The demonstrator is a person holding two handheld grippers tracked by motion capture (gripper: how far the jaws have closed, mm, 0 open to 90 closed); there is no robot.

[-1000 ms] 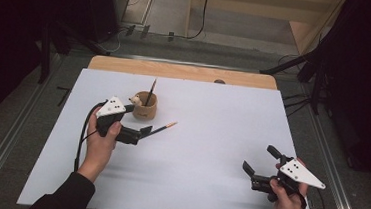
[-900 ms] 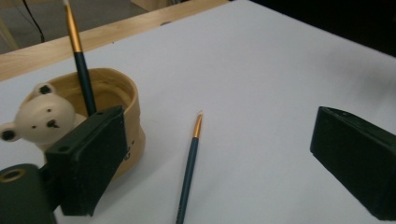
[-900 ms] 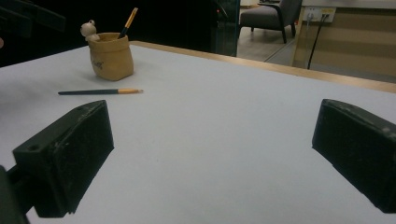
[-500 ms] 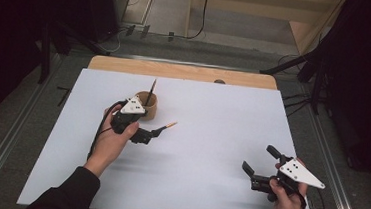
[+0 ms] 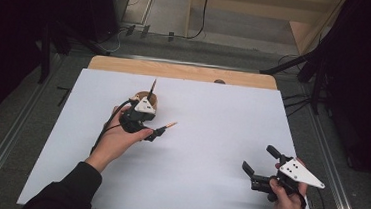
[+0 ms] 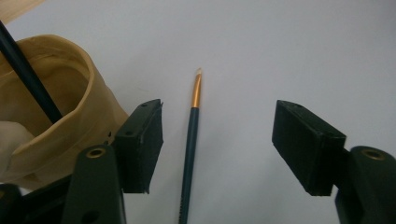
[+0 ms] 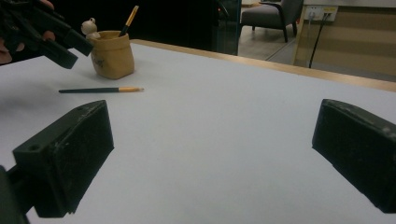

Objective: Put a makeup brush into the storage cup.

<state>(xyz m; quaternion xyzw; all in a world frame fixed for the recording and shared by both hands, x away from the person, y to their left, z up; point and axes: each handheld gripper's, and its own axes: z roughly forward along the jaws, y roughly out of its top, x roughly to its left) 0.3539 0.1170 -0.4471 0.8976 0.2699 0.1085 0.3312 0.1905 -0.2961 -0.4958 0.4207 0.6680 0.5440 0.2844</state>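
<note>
Here the left tool (image 6: 217,140) hovers low over a dark-handled paintbrush (image 6: 191,140) that lies flat on the white bench (image 5: 207,186), its jaws spread wide to either side of the handle and touching nothing. The brush sits toward the bench's far left corner, just beside a tan pot (image 5: 149,101) that holds a second brush (image 7: 129,17). Near the bench's near right corner, the right tool (image 5: 261,166) is held with jaws apart and empty.

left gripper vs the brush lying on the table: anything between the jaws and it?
Nothing visible. The left gripper is open with the brush lying between its jaws on bare table. The tan pot stands just outside one jaw, close beside it.
</note>
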